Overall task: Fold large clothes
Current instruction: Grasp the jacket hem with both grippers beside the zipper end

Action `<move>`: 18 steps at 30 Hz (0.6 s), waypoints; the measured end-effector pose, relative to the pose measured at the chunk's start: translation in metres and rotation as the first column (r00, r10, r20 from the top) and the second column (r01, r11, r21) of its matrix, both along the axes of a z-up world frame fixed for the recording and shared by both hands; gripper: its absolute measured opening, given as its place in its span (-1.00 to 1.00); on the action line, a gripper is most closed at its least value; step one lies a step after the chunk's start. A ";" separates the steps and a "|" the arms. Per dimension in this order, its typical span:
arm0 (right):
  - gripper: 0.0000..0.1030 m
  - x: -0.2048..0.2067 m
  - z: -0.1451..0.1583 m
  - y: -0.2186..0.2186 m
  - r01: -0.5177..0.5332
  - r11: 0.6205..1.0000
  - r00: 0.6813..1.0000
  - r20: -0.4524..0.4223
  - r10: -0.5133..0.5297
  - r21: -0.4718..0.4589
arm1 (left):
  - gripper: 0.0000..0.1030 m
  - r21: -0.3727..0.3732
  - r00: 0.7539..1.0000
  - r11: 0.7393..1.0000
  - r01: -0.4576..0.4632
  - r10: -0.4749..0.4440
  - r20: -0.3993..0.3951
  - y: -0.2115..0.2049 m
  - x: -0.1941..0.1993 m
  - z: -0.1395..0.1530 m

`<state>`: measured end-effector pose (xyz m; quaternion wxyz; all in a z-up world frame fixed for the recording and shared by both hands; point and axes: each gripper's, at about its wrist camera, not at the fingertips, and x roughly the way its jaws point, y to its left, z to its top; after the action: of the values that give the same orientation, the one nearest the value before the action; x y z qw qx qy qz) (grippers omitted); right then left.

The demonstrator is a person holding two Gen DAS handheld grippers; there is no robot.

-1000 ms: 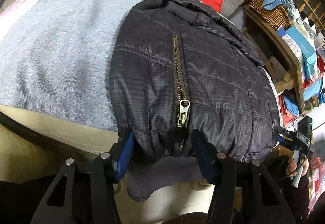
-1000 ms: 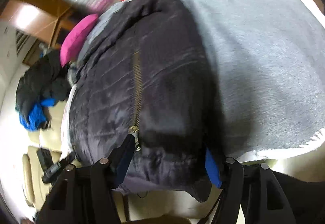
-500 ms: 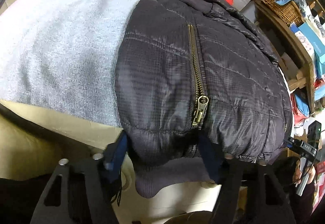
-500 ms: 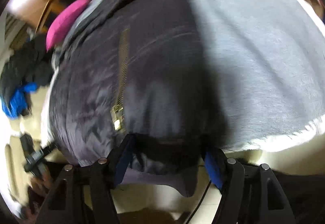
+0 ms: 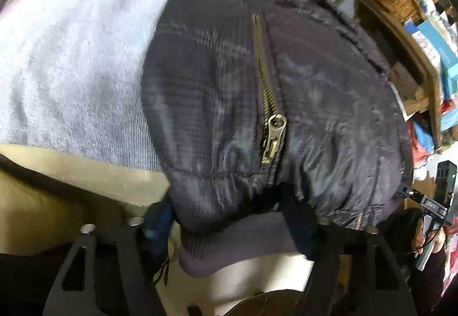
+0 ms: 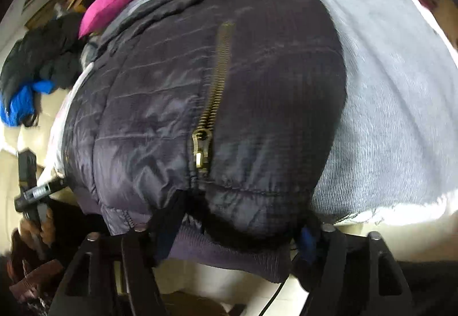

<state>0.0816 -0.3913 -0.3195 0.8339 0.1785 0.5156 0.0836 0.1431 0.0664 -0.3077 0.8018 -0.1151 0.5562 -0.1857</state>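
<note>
Between both grippers' fingers (image 5: 156, 223), jacket hem (image 5: 237, 244)

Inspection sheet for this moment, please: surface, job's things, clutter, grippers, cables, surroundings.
Surface: grey blanket spread under the work.
Job's things: dark quilted jacket, brass zipper up, ribbed hem nearest.
Clutter: pink cushion, dark and blue clothes.
Grippers: left gripper and right gripper both straddle the hem; right jaws just closing.
Cables: thin dark one below right gripper.
Surroundings: crowded wooden shelf.
</note>
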 end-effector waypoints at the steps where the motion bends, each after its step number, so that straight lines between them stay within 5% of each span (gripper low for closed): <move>1: -0.28 0.000 0.005 -0.001 0.000 1.000 1.000 0.015 0.000 0.008 | 0.06 -0.013 1.000 1.000 0.000 0.000 0.004 0.001 0.000 0.002; 7: -0.33 -0.007 0.044 0.000 -0.037 0.998 0.993 0.117 0.030 0.054 | -0.44 -0.076 0.990 0.995 0.067 -0.056 0.133 0.000 -0.016 0.034; 10: -0.27 -0.006 0.049 -0.009 -0.048 0.991 0.991 0.133 0.030 0.129 | -0.42 -0.095 0.986 0.992 0.079 -0.064 0.152 0.001 -0.017 0.041; 12: -0.18 -0.005 0.037 -0.009 -0.036 0.990 0.997 0.078 0.026 0.136 | -0.09 -0.058 0.995 0.996 0.064 -0.059 0.078 -0.002 -0.012 0.027; 14: 0.49 -0.001 0.021 -0.007 -0.012 0.987 1.000 -0.004 0.013 0.162 | 0.11 -0.044 0.998 0.997 0.057 -0.057 0.005 -0.006 -0.008 0.013; 18: 0.41 0.006 0.002 0.000 0.001 0.984 1.000 0.000 -0.001 0.176 | 0.03 -0.054 0.998 0.997 0.063 -0.063 0.016 -0.004 -0.007 0.014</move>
<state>0.0872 -0.3918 -0.3170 0.8148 0.2517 0.5062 0.1284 0.1359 0.0622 -0.2940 0.7959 -0.1180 0.5488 -0.2268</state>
